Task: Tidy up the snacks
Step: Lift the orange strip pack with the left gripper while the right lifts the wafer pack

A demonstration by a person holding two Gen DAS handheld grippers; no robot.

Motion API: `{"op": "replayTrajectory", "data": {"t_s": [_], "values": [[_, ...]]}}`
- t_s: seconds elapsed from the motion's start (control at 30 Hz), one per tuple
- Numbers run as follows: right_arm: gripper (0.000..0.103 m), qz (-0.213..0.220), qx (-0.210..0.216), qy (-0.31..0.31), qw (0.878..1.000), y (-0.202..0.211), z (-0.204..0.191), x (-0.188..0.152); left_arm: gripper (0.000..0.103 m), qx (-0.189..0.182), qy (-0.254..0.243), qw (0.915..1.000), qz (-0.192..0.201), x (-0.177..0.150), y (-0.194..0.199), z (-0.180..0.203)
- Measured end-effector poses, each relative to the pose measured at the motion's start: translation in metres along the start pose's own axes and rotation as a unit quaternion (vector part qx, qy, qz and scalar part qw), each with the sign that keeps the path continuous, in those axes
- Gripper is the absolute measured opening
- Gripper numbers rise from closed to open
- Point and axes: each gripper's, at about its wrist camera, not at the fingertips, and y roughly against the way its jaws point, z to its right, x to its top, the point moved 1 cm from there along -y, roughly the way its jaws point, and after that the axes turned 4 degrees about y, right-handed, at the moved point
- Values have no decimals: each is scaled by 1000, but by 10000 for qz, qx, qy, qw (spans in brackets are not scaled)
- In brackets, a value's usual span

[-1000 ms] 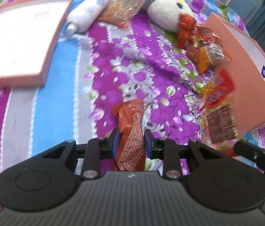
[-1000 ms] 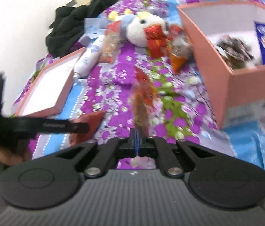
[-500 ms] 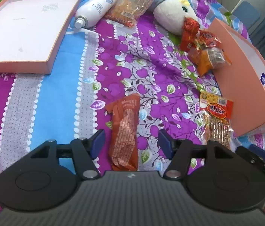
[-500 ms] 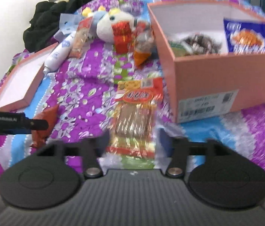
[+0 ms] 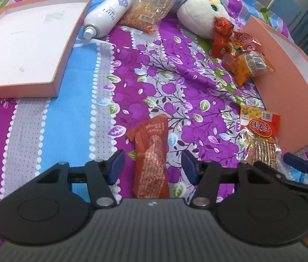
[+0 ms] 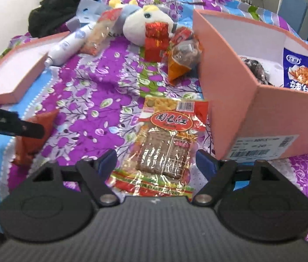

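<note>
- We see the left hand-held gripper (image 5: 151, 167) with its jaws closing, a long orange-red snack packet (image 5: 152, 159) lying flat on the bedspread (image 5: 44, 126) between them; the blue pads do not touch it.
- The right hand-held gripper (image 6: 156, 160) stands spread around a clear packet of brown slabs (image 6: 167, 150) with a red label, which lies just beside the pink box (image 6: 230, 91), untouched by the pads.
- Inside the box we make out a blue bag (image 6: 304, 74) and something dark; the wall hides the rest.
- More snacks (image 5: 239, 50) are piled against a plush toy (image 5: 199, 13).
- The box lid (image 5: 27, 50) is cut off at the left edge, and the near ends of both packets are hidden behind the gripper bodies.
</note>
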Motion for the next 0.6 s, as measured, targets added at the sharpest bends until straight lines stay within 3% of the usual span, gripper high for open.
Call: {"op": "replayTrajectory", "data": {"t_s": [0.33,0.47,0.6], "values": [[82,-229,90,-4,9997,-26,-3,-3,53,-12,-133,9999,-76,-1,-18,3],[58,-253,195,24,9995,-26,-1,4,37,65,-101,9999,-57,2,-19,5],[52,-271,310,-78,9991,-21,4,8,36,6,-91,10000,-40,3,-12,8]]}}
